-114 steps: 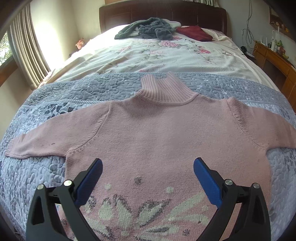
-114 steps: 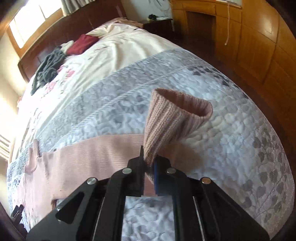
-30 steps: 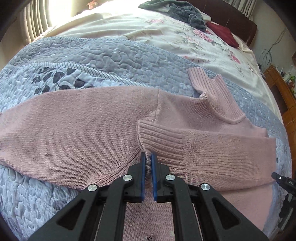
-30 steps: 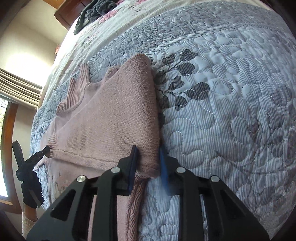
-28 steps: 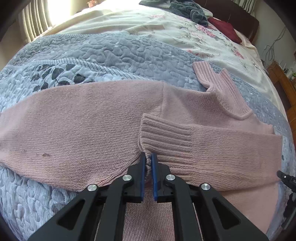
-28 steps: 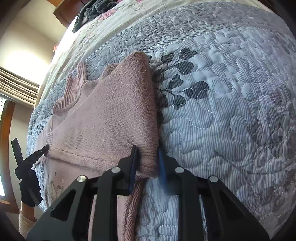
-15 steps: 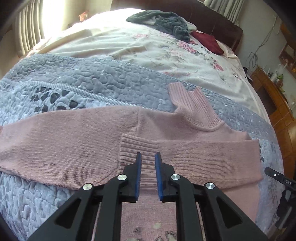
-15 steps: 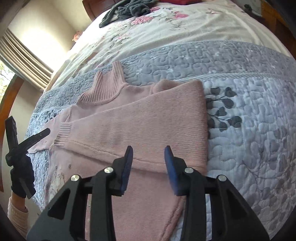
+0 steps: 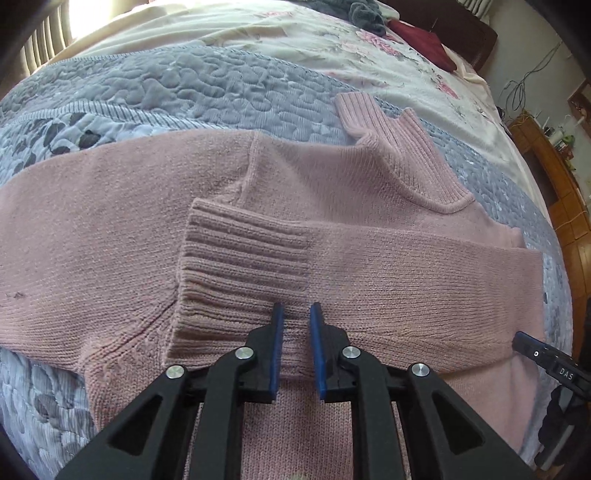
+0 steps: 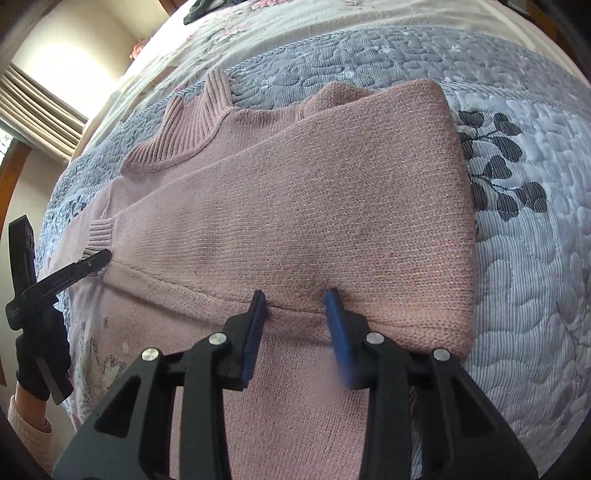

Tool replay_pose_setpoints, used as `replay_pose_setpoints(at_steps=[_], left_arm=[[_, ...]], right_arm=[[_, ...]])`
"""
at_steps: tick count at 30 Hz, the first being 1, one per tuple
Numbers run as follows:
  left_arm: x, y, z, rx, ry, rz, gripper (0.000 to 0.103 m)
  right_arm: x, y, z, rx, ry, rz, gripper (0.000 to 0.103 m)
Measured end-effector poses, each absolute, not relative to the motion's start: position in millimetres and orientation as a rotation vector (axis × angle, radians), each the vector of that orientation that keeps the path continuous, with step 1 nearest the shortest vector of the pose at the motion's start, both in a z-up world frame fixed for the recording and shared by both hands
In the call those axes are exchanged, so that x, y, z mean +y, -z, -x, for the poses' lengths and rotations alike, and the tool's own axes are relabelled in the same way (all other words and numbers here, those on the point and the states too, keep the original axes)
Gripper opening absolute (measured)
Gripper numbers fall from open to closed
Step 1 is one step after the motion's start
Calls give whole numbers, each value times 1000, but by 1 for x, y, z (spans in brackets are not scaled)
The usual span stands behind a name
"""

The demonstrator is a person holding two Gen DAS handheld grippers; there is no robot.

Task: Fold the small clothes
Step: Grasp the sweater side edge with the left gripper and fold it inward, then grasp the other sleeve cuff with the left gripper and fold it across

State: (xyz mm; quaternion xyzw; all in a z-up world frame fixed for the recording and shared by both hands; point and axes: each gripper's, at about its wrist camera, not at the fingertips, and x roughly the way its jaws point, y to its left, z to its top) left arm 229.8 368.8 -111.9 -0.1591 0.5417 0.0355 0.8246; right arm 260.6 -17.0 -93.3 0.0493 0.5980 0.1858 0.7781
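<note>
**One sleeve folded, one sleeve waiting**

The pink sweater (image 9: 332,177) lay face up across the grey-blue quilted bedspread (image 9: 166,85), its collar pointing toward the head of the bed. The right sleeve (image 10: 295,206) was folded in over the chest, its ribbed cuff (image 9: 243,266) resting near the far armpit; the left sleeve (image 9: 92,206) lay stretched out flat.

Both tools stood released. The left gripper (image 9: 296,321) hovered at the cuff with a narrow gap between its blue pads, holding nothing. The right gripper (image 10: 297,306) sat wider apart over the lower edge of the folded sleeve, near the fold at the shoulder, and appeared to be just above the knit, though contact was hard to judge through the fisheye.

The risks, as I judged them: the knit was thick and springy, so the freed sleeve could creep back open or slide off line. A pad dragging away could snag the cuff ribs and pull the fold askew. Folding the other sleeve on top could also bunch the layers.

Counted: one sweater, two sleeves, one collar, two grippers, one gloved hand (image 10: 40,354) in view, and two other garments, a dark grey one (image 9: 364,13) and a dark red one (image 9: 421,37), by the headboard.
</note>
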Motion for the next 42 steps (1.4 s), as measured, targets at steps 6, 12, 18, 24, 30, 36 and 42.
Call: replay_pose_setpoints(at_steps=[6,12,18,24,30,36,42], left_arm=[[388,81,-210,1098,-85,408,24],[478,59,-144,1020,-229,455,32],[599,58,-69,951,-446,597,37],[702,74,-22,838,-567,840,37],[757,85,-18,708,-576,1013,37],[783,92,-21,635,-609,1064,28],[784,87,-28,665,-635,983,9]], right_arm=[[2,62,-248,1259,-412,-92,39],[58,47,-219,1264,-570,-24,43],[129,54,-194,1280,-694,82,47],[168,67,-195,1284,-709,128,47],[174,74,-204,1291,-673,126,47],[164,82,-210,1302,-635,114,47],[150,82,-208,1299,-624,100,47]])
